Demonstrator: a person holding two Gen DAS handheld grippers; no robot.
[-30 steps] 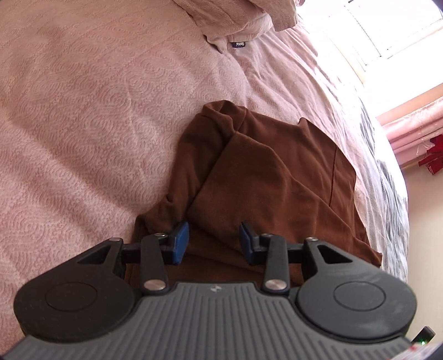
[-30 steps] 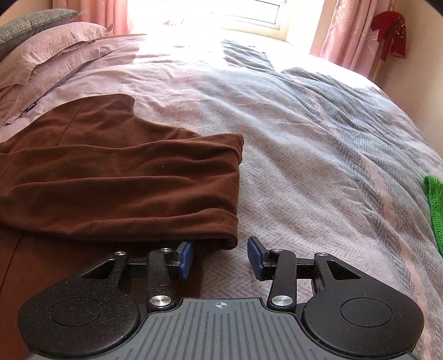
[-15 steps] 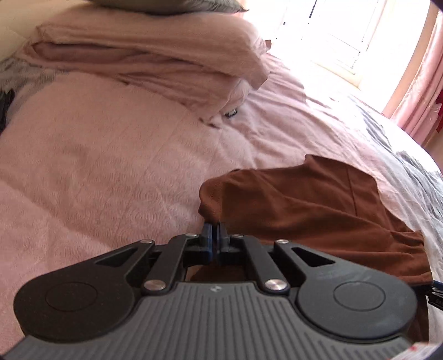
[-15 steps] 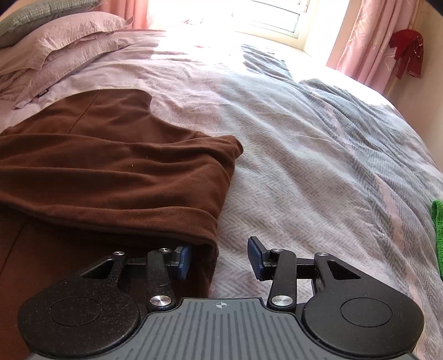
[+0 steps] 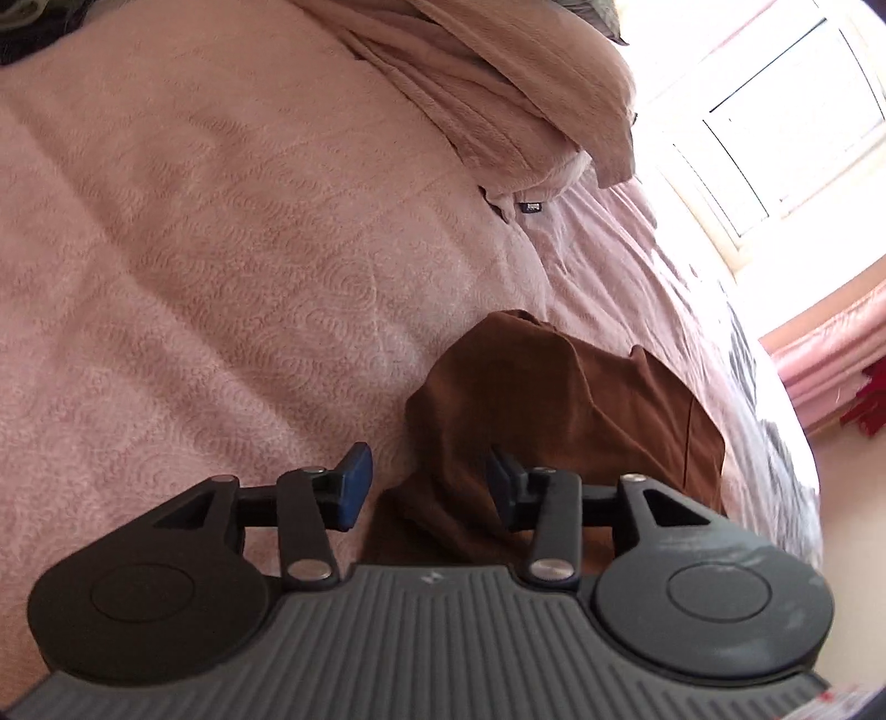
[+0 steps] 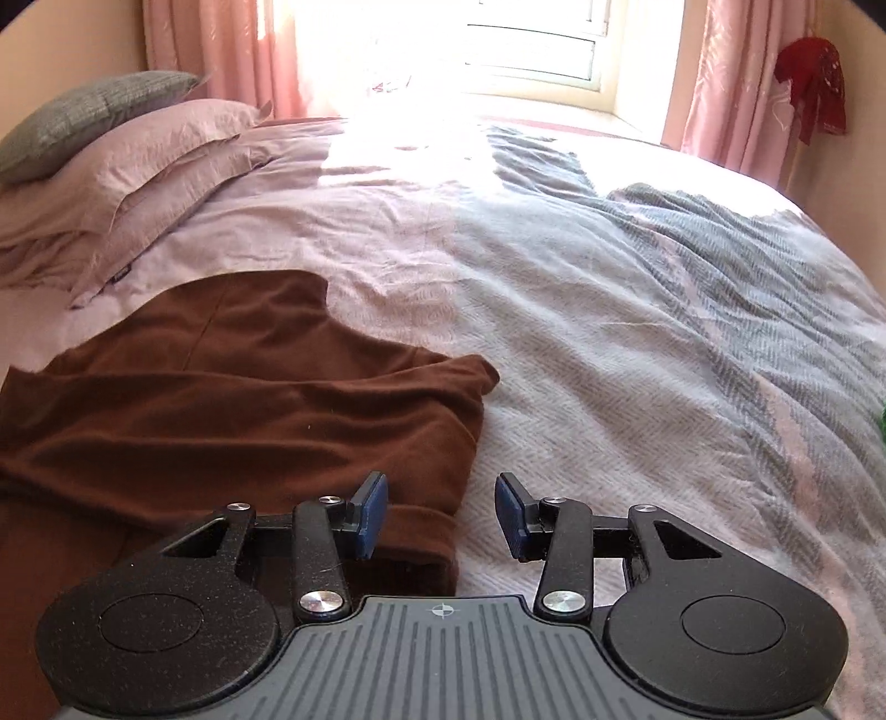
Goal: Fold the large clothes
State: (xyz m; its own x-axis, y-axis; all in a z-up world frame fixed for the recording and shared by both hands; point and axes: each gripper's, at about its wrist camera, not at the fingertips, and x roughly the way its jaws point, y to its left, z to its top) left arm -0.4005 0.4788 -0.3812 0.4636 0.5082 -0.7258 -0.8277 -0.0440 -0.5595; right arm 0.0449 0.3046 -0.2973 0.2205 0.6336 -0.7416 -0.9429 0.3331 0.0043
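A brown garment [image 5: 559, 421] lies partly folded on the bed. In the left wrist view its bunched near end rises between the open blue pads of my left gripper [image 5: 423, 487], which grips nothing. The right wrist view shows the same brown garment [image 6: 232, 410] spread flat with a folded layer on top. Its near right corner sits between the fingers of my right gripper [image 6: 440, 515], which is open, with the left pad over the cloth and the right pad over the blanket.
A pink textured bedspread [image 5: 221, 266] covers the left side, with stacked pink pillows [image 5: 498, 83] beyond. A grey herringbone blanket [image 6: 664, 360] covers the right of the bed. A bright window [image 6: 531, 50] with pink curtains and a red cloth [image 6: 811, 83] is at the back.
My left gripper was shut on the garment's edge half a second ago and has now opened, leaving the cloth bunched. The right gripper stayed open and drew back slightly.
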